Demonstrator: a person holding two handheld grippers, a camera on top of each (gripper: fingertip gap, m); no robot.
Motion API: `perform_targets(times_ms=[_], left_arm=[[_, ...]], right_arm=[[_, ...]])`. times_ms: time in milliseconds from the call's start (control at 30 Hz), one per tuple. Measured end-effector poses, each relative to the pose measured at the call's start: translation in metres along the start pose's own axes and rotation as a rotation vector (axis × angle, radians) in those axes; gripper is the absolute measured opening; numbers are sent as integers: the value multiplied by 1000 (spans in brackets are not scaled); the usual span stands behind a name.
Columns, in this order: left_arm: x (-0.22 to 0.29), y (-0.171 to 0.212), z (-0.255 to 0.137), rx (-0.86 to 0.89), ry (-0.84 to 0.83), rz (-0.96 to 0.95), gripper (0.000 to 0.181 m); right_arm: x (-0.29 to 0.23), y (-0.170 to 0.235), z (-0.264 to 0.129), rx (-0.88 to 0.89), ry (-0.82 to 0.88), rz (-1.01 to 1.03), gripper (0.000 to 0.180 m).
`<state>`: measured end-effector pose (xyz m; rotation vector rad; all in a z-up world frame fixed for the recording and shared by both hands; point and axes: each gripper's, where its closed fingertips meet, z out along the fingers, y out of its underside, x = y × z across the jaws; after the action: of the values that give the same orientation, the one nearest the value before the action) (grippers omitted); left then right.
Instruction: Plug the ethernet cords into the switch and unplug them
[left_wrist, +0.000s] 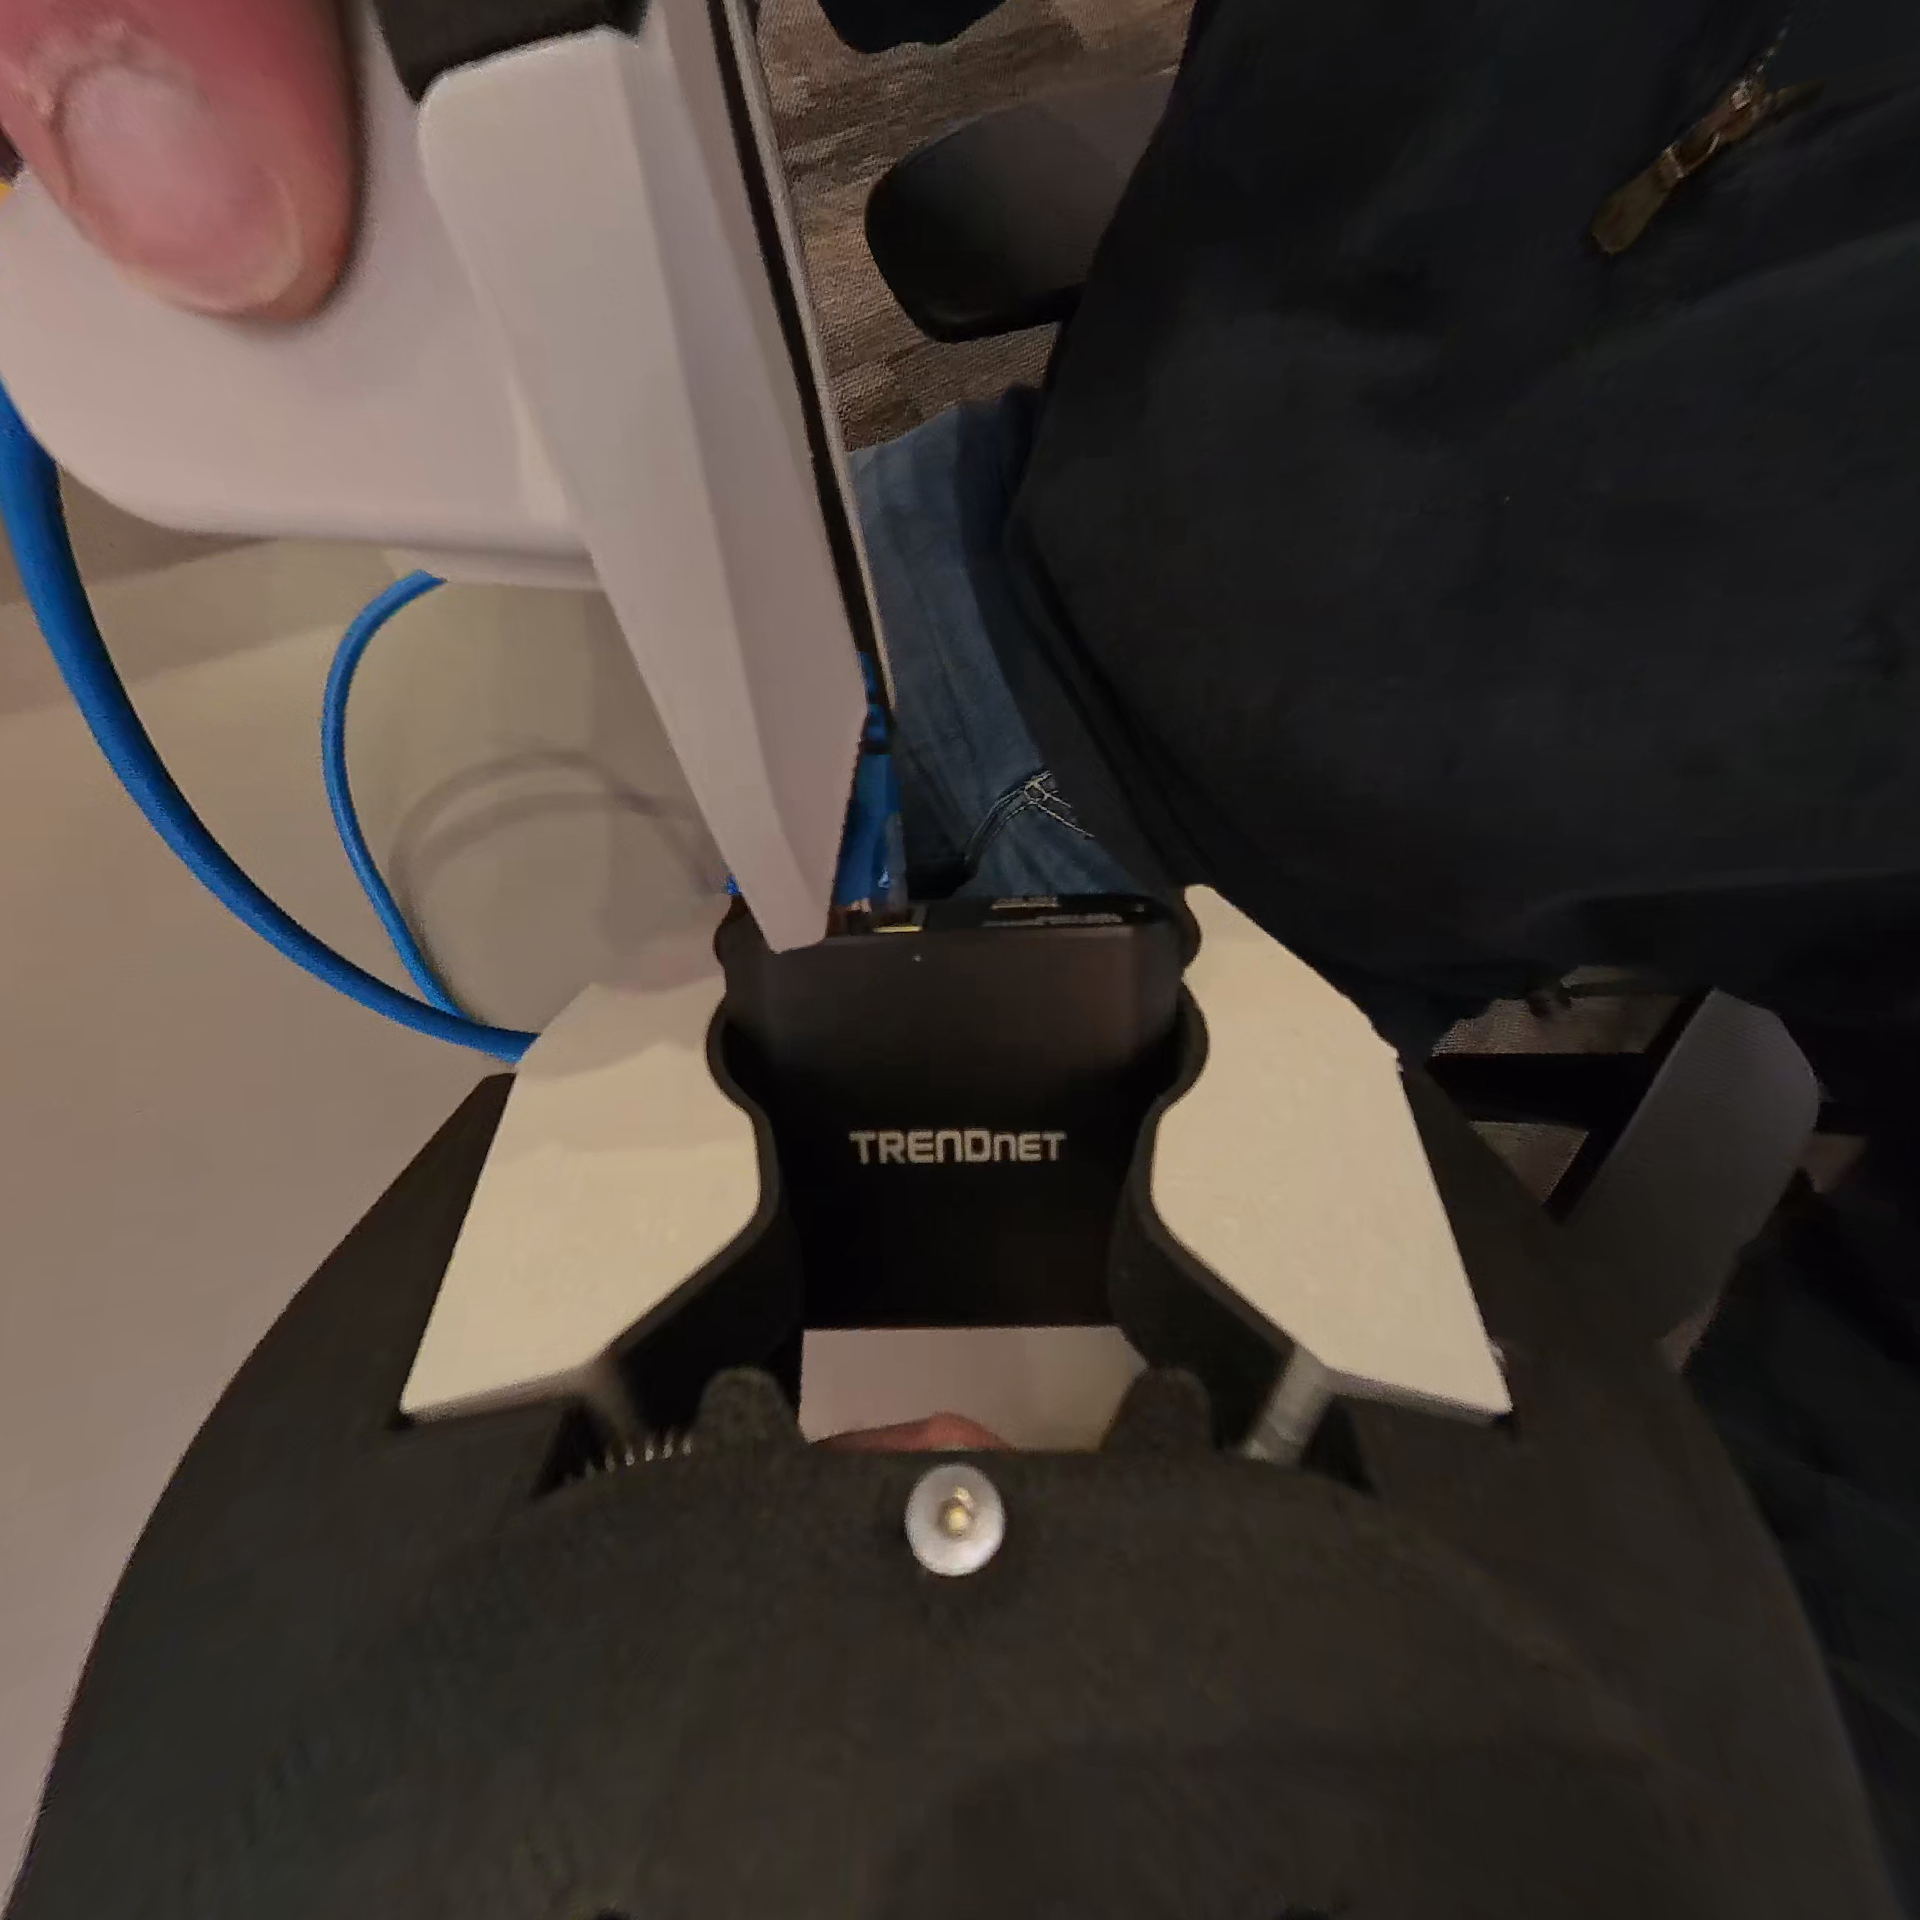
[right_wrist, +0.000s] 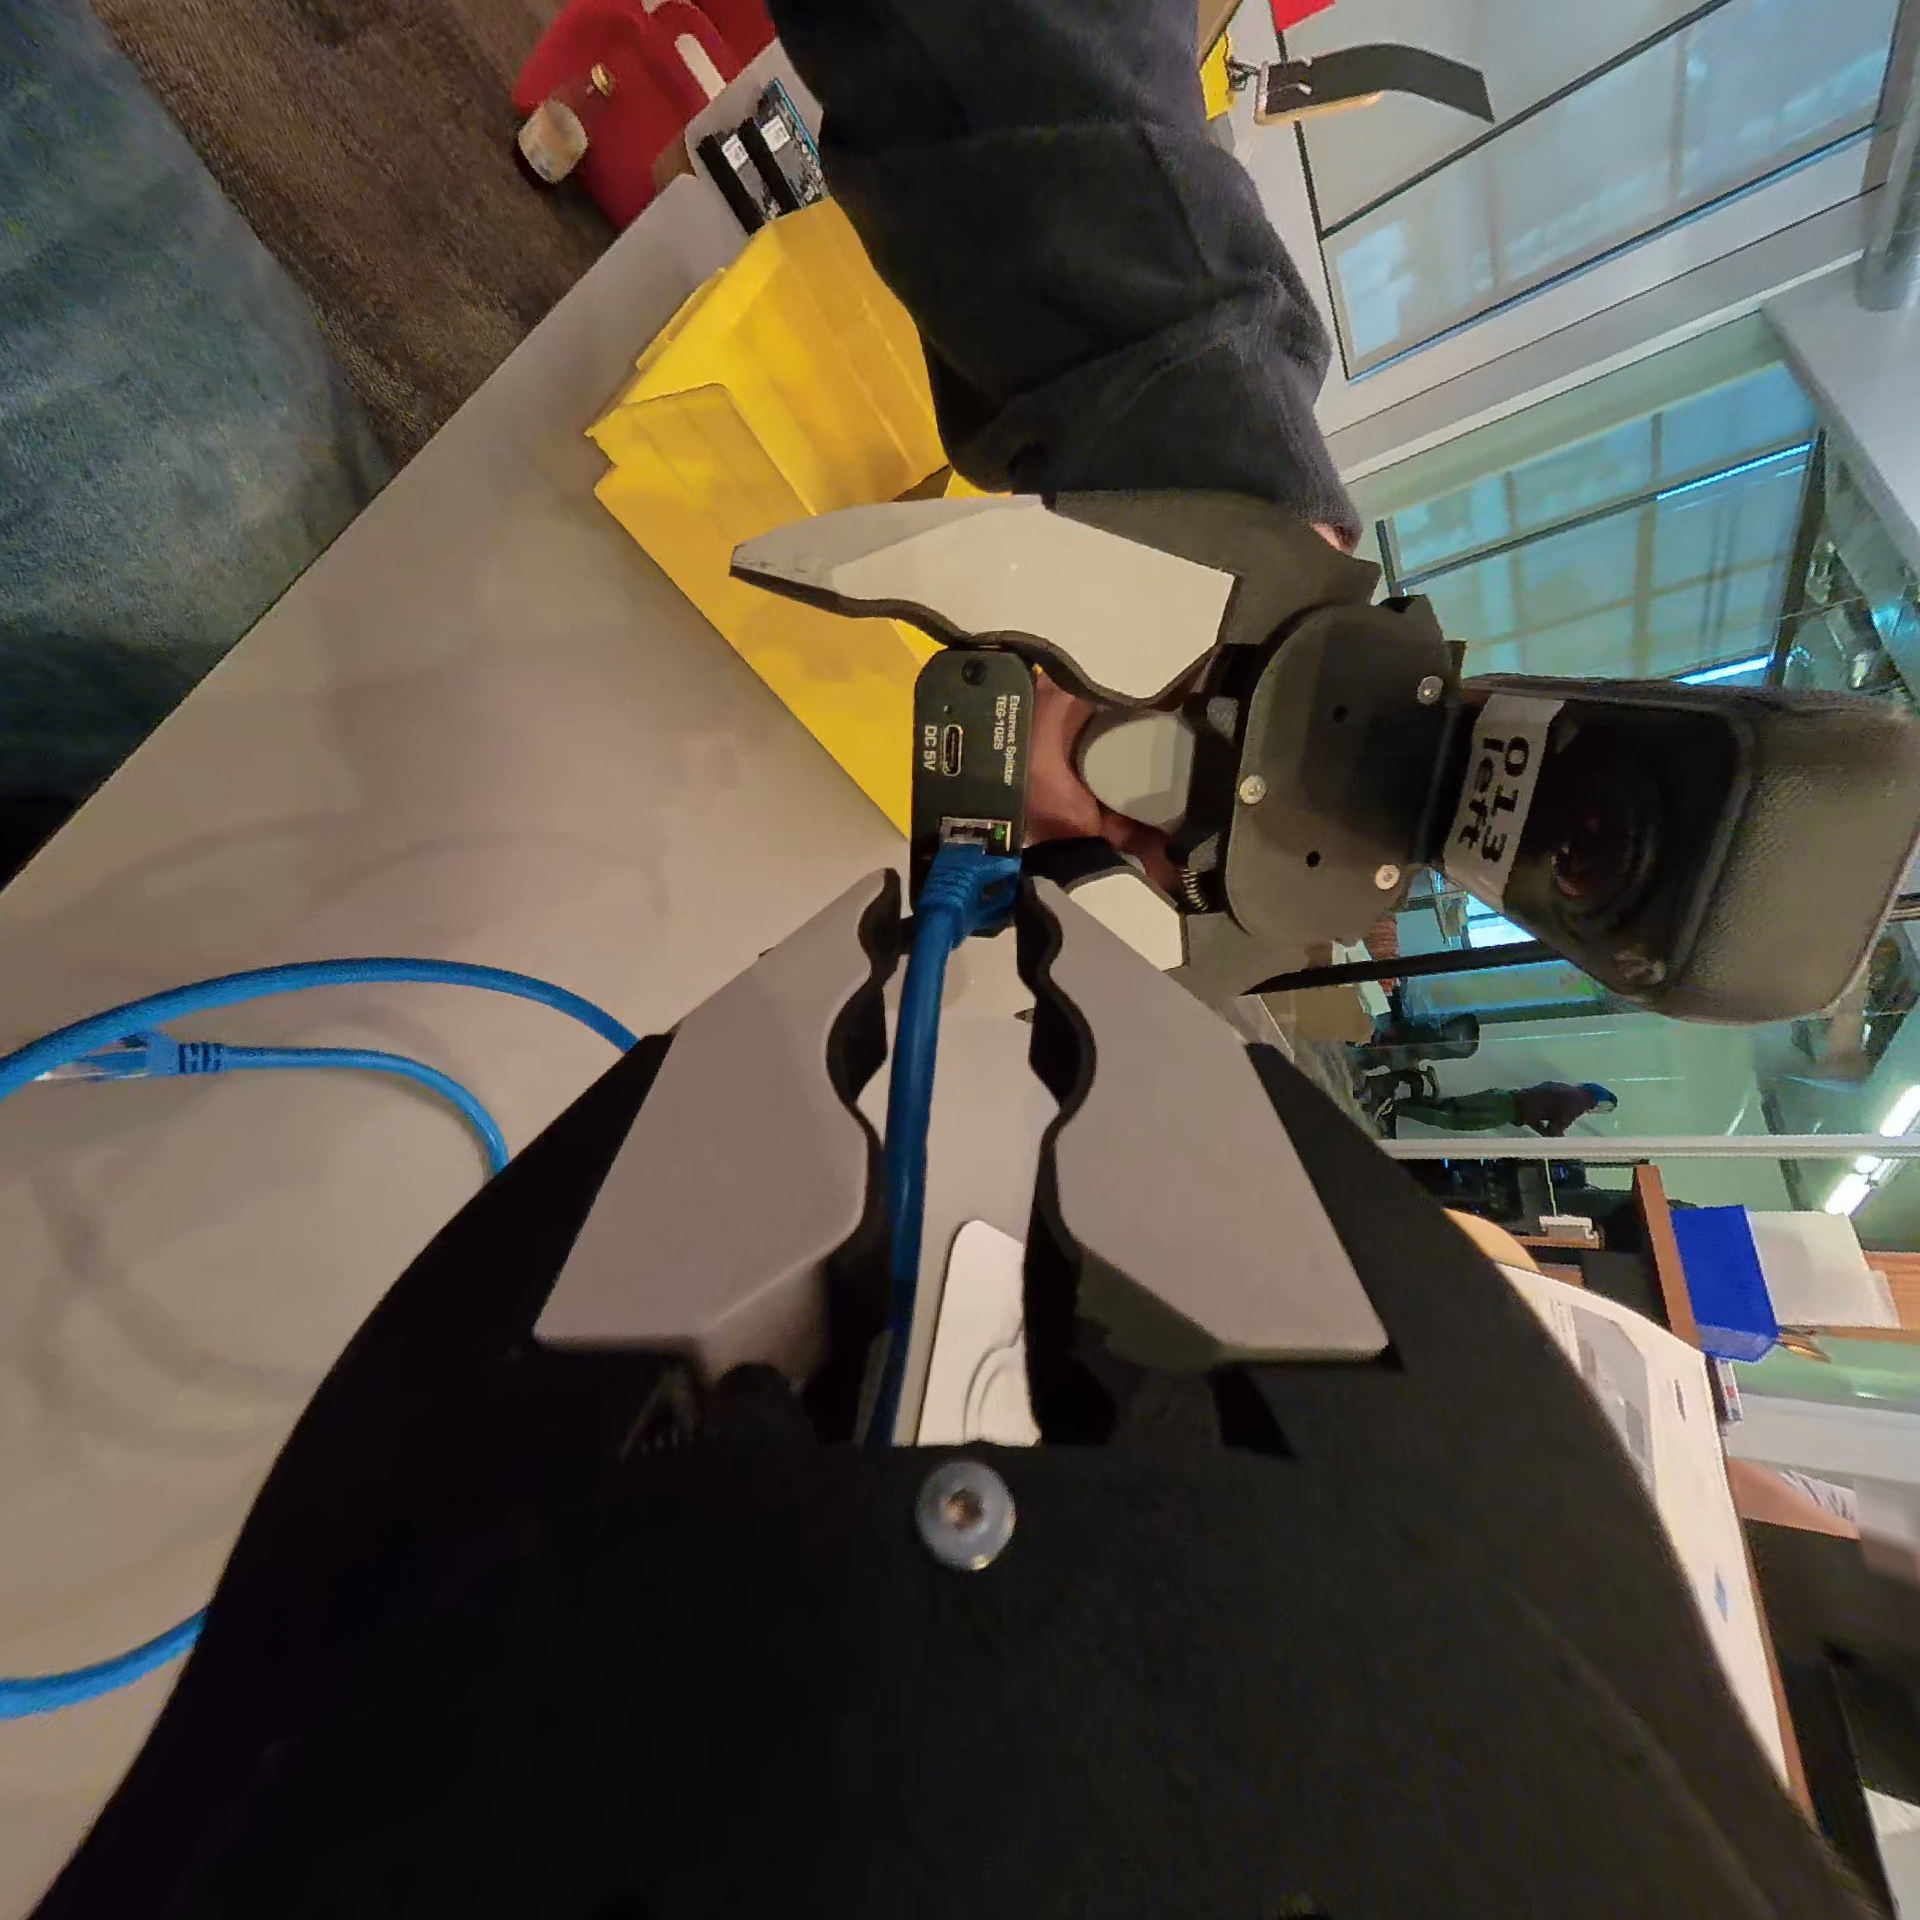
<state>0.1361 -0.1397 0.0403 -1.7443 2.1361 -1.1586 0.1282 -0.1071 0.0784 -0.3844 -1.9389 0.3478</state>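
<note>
My left gripper is shut on the black switch and holds it by its sides above the table. In the right wrist view the same gripper holds the switch on edge. A blue ethernet cord sits with its plug in the switch's port. My right gripper is closed around that plug, and the cord runs back between its fingers. In the left wrist view the right gripper comes down from the upper left onto the switch's far end.
A second blue cord's loose plug lies on the pale table at the left. Yellow bins stand behind the switch. A person in a dark jacket is close on the right. Papers lie at the right.
</note>
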Motion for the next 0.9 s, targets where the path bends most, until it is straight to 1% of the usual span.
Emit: perform_targets(times_ms=[33, 133, 200, 267, 433, 567, 800, 900], left_arm=[[2, -2, -2, 9, 11, 6, 75], [4, -4, -5, -1, 26, 21, 74], [5, -6, -7, 4, 36, 28, 74], [3, -8, -11, 11, 29, 29, 74], [1, -10, -13, 5, 27, 36, 74], [1, -9, -11, -8, 41, 41, 74], [-2, -11, -11, -12, 50, 56, 74], [0, -14, -10, -15, 57, 70, 74]], right_arm=[[1, -1, -1, 9, 2, 2, 23], [4, -4, -3, 19, 11, -14, 25], [7, -11, -7, 71, 12, 17, 26], [11, -6, -8, 41, 25, -8, 26], [15, -4, -10, 57, 31, 5, 21], [16, -3, -10, 38, 36, -30, 16], [14, -1, -11, -12, 33, -70, 18], [15, -4, -14, -25, 29, -77, 16]])
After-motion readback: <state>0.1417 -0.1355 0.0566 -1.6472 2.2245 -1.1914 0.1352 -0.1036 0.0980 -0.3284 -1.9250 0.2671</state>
